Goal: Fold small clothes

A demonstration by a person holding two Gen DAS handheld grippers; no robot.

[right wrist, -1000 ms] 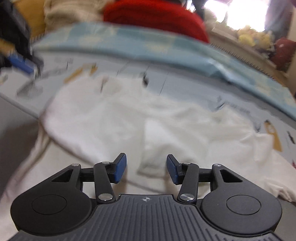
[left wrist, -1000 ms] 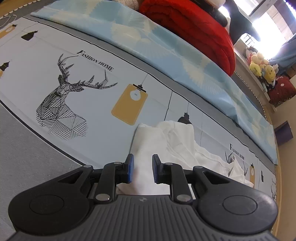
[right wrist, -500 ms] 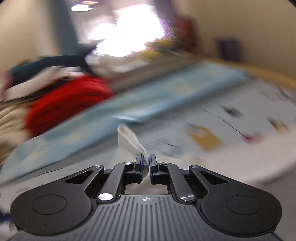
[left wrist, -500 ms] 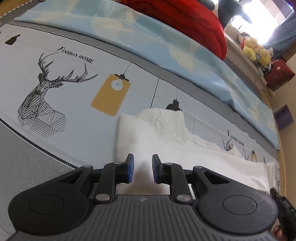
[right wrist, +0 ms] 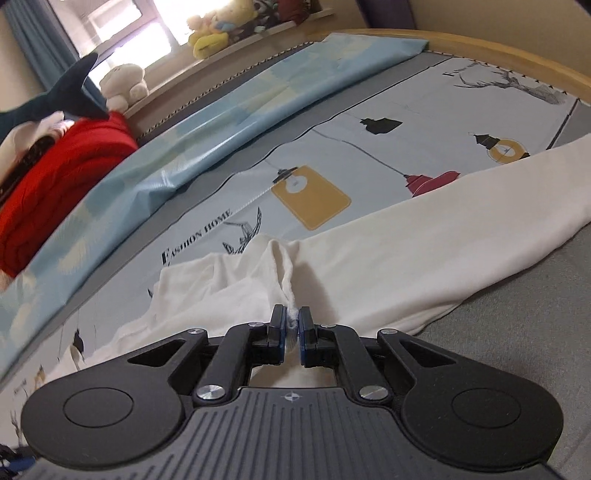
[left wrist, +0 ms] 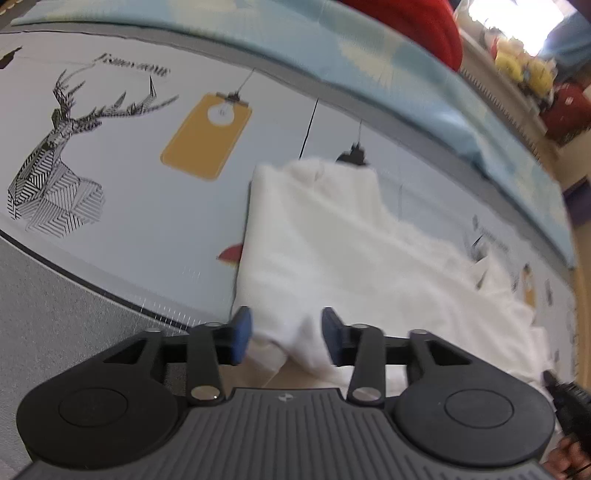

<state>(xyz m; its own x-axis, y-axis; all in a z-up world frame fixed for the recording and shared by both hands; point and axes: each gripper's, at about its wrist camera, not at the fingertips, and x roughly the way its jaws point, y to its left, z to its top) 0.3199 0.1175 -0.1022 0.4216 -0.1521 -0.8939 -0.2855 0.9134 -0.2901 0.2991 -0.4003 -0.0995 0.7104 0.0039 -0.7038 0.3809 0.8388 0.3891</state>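
A white garment (left wrist: 332,251) lies spread on the printed bed sheet (left wrist: 122,192). In the left wrist view my left gripper (left wrist: 284,338) hangs over the garment's near folded corner. Its jaws are opening, the cloth sits between the blue pads (left wrist: 242,334) and they do not press on it. In the right wrist view the same white garment (right wrist: 406,266) stretches off to the right. My right gripper (right wrist: 291,326) is shut on a pinched ridge of its fabric. The other gripper's dark body (left wrist: 569,402) shows at the lower right of the left wrist view.
A light blue folded quilt (right wrist: 192,140) runs along the far side, with a red blanket (right wrist: 55,173) beyond it. Plush toys (right wrist: 210,33) line the window sill. A wooden bed edge (right wrist: 517,55) curves at the right. Grey mattress fabric (left wrist: 66,295) borders the sheet.
My left gripper's jaws have spread apart and it has sunk closer to the garment's corner. My right gripper shut on a ridge of cloth and swung round with a strong roll.
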